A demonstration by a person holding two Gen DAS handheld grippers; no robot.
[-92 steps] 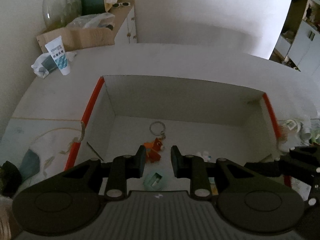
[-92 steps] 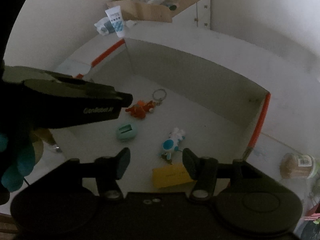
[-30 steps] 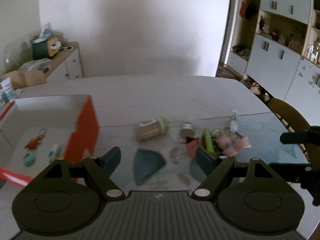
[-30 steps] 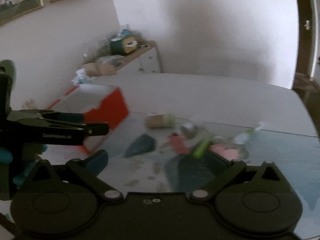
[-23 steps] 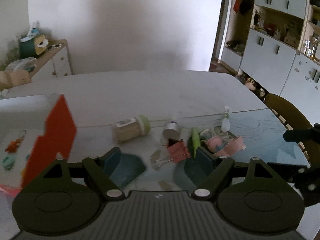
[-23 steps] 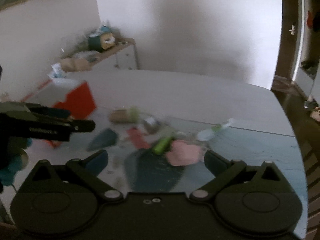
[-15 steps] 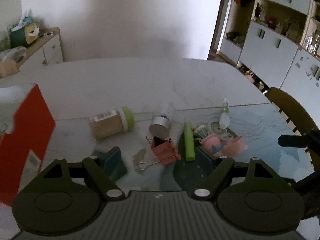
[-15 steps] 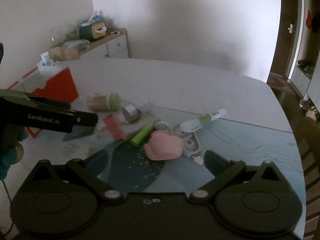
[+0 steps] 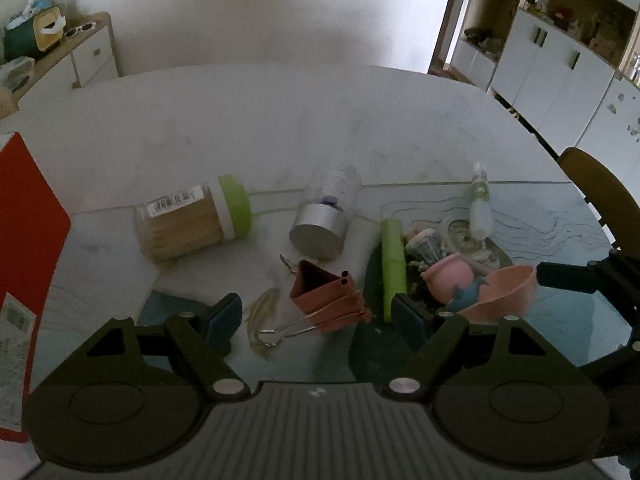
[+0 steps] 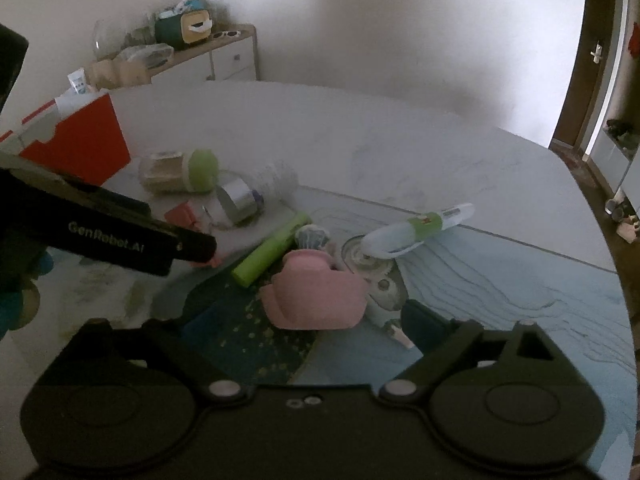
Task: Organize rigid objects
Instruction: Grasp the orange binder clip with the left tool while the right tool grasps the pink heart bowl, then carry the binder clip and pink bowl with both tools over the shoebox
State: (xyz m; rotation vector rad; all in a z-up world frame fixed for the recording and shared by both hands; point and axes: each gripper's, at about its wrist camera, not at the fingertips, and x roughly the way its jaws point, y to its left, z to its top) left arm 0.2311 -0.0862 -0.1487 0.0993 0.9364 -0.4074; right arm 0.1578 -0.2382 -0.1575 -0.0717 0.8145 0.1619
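Both grippers are held wide apart and empty above the clutter. Between the spread fingers of the left gripper [image 9: 316, 316] a salmon binder clip [image 9: 326, 300] is framed, lying on the table [image 9: 280, 120] with its wire handles pointing back toward the camera. The right gripper [image 10: 304, 320] is likewise seen parted, with a pink bowl [image 10: 316, 300] lying tipped just ahead of it.

Outward from the clip lie a silver-capped bottle [image 9: 326, 216] on its side, a green stick [image 9: 392, 264] and, to the left, a toothpick jar [image 9: 192, 220] with a green lid. A white-and-green tube [image 10: 416, 228] is propped across small items beyond the bowl. The red box [image 9: 28, 248], judged to be the destination, stands at the far left edge of the left view.

The step in hand appears to be the approach for a new pick, most likely the clip. A descent and a closing across the clip's body would be called for next. Open tabletop is available left of the clip, while the stick crowds its right side closely. The path toward the box is partly occupied by the jar, so a lift over it may be needed.
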